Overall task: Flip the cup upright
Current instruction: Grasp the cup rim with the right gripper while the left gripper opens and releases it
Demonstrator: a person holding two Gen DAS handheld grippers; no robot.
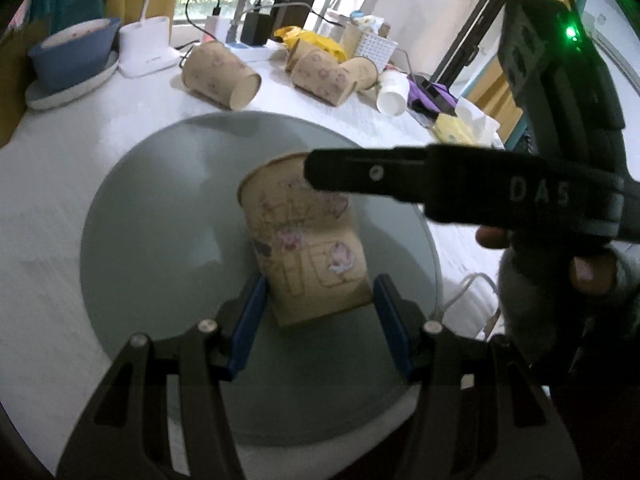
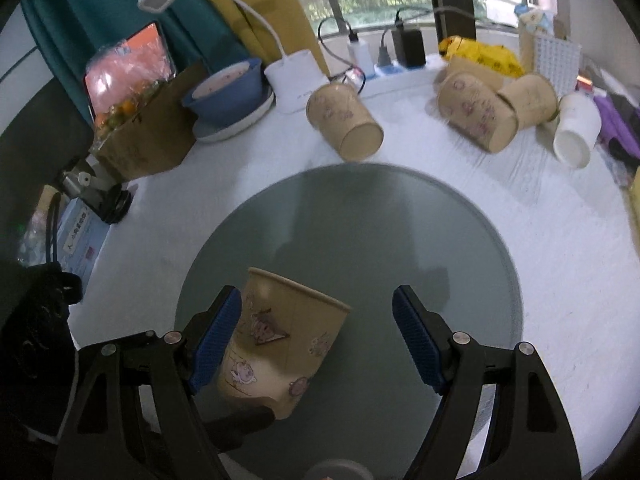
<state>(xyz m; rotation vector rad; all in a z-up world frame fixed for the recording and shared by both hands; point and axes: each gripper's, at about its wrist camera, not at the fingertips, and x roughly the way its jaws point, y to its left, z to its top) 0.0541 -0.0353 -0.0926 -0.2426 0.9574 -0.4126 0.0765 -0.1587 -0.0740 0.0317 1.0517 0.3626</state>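
Observation:
A tan paper cup [image 1: 308, 240] with pink cartoon prints is held tilted above the round grey glass turntable [image 1: 160, 220], rim away from me. My left gripper [image 1: 320, 312] is shut on the cup's base, blue pads on both sides. In the right wrist view the same cup [image 2: 280, 340] leans between the open jaws of my right gripper [image 2: 320, 340]; its left pad [image 2: 218, 340] is close to the cup wall, the right pad stands well apart. The right gripper's body [image 1: 440, 180] crosses above the cup in the left wrist view.
Three more tan cups [image 2: 344, 124] [image 2: 476, 116] [image 2: 528, 100] and a white cup [image 2: 576, 132] lie on their sides on the white tablecloth behind the turntable. A blue bowl on a plate [image 2: 228, 96], a white lamp base [image 2: 296, 80], chargers, a cardboard box [image 2: 152, 132] and clutter line the back.

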